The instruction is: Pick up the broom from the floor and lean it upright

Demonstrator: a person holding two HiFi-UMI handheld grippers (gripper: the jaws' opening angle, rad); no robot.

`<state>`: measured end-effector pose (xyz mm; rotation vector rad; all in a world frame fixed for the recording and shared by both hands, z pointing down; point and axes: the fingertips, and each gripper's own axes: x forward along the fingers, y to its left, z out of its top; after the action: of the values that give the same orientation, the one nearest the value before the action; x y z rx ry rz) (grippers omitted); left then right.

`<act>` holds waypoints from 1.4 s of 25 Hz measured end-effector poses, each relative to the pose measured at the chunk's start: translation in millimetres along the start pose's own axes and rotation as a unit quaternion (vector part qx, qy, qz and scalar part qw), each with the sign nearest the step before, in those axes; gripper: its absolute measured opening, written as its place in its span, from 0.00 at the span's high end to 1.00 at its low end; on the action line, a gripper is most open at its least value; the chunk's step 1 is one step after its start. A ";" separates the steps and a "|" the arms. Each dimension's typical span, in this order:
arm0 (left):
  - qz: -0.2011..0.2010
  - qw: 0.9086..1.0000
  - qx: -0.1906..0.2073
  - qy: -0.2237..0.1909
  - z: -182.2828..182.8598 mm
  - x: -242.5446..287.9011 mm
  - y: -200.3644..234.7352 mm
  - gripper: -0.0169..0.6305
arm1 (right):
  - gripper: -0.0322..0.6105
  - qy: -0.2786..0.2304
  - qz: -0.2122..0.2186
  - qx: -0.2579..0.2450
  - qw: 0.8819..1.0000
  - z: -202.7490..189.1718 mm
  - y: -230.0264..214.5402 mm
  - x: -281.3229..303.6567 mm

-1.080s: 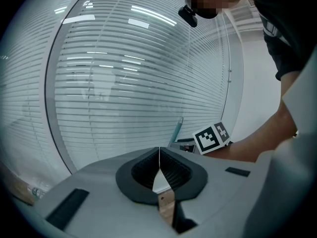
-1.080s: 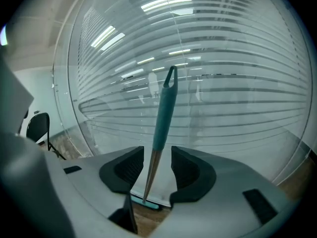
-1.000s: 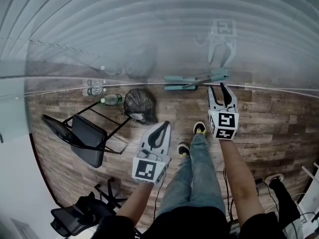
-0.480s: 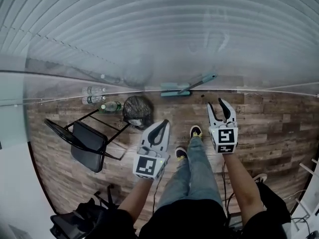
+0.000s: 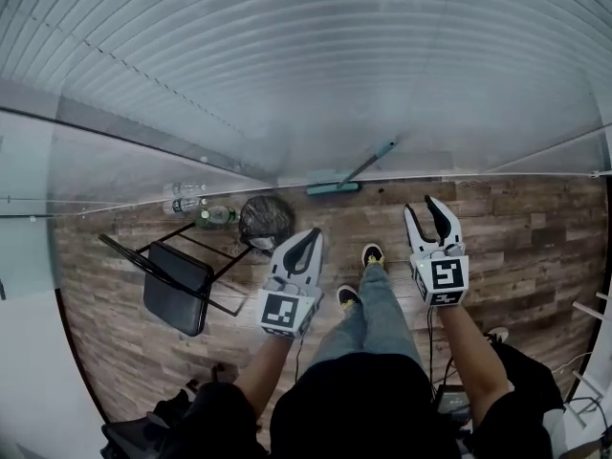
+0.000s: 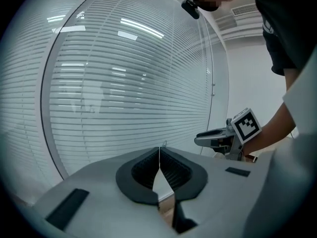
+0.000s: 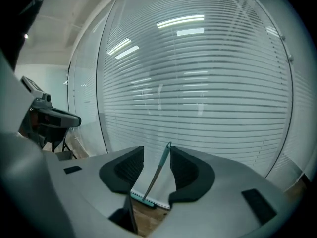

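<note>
The teal broom (image 5: 356,174) leans against the glass wall, its head (image 5: 333,188) on the floor and its handle slanting up to the right. My right gripper (image 5: 424,208) hangs open in front of it, apart from it and holding nothing. In the right gripper view the broom (image 7: 157,176) shows far off between the open jaws of that gripper (image 7: 157,150). My left gripper (image 5: 312,236) is shut and empty, left of the person's legs. Its tips meet in the left gripper view (image 6: 159,150), where the right gripper (image 6: 214,138) appears to the right.
A black folding chair (image 5: 176,281) lies tipped on the wooden floor at the left. A black bin bag (image 5: 265,220) and several bottles (image 5: 204,209) sit by the glass wall with blinds (image 5: 306,75). The person's shoes (image 5: 373,254) stand between the grippers.
Both grippers have risen and drawn back from the wall. The right gripper, close to the broom handle before, now stands well clear of it. The broom's handle has tipped up steeper against the glass.
</note>
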<state>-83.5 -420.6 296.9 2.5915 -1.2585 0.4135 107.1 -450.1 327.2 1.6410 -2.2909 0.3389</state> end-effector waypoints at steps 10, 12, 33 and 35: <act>-0.022 0.998 0.010 -0.055 61.3 -58.4 -30.1 0.94 | 0.68 -0.036 -0.026 0.006 0.999 65.5 15.1 -102.7; -0.016 0.997 0.015 -0.073 75.8 -75.7 -28.6 0.94 | 0.68 -0.059 -0.024 -0.005 0.998 88.1 25.0 -116.5; -0.066 0.991 0.020 -0.114 97.0 -196.4 -97.0 0.94 | 0.92 -0.096 -0.038 -0.015 0.995 120.2 79.4 -280.8; -0.066 0.991 0.018 -0.116 101.2 -196.2 -104.3 0.94 | 0.92 -0.093 -0.036 -0.012 0.995 116.3 78.6 -282.6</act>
<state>-101.6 -247.8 125.4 2.7972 -1.1455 0.1133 105.4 -219.3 111.9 1.8061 -2.3493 0.1469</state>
